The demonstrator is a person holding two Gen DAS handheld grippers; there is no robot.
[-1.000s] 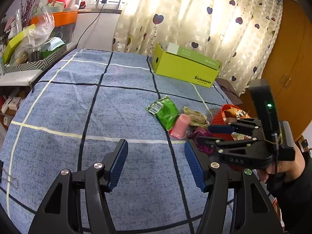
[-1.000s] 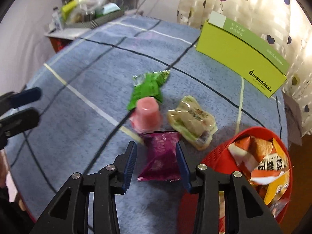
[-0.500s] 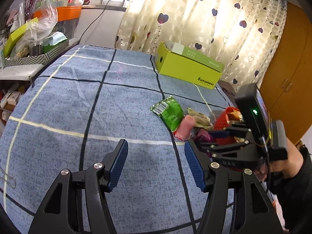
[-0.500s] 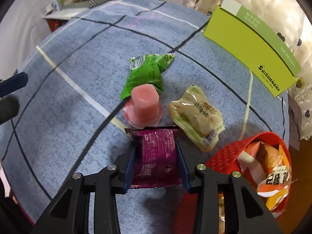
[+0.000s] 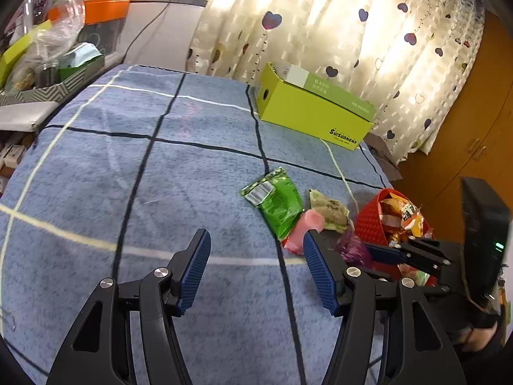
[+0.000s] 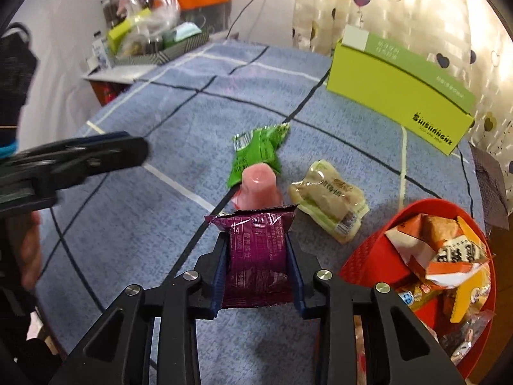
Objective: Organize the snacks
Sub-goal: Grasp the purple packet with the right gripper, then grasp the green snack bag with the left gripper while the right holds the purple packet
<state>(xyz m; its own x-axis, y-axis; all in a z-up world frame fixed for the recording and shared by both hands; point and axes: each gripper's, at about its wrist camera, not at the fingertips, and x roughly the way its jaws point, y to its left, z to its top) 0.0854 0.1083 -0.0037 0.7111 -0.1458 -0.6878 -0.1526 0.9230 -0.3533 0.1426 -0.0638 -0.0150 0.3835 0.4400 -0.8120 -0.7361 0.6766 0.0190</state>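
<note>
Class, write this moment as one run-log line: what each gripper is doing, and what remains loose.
right gripper: jaws closing on purple packet | left gripper: open, empty | loose: green packet, pink cup, beige packet

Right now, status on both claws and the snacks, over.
Right claw closing on crinkly purple foil snack packet. Left claw open, empty. Red mesh plastic basket beside it; path clear.

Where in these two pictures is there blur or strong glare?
Left wrist view: sunlight through the heart-print curtain is overexposed, and the right gripper looks smeared. Right wrist view: the left gripper is motion-blurred; the purple snack packet stays sharp.
</note>
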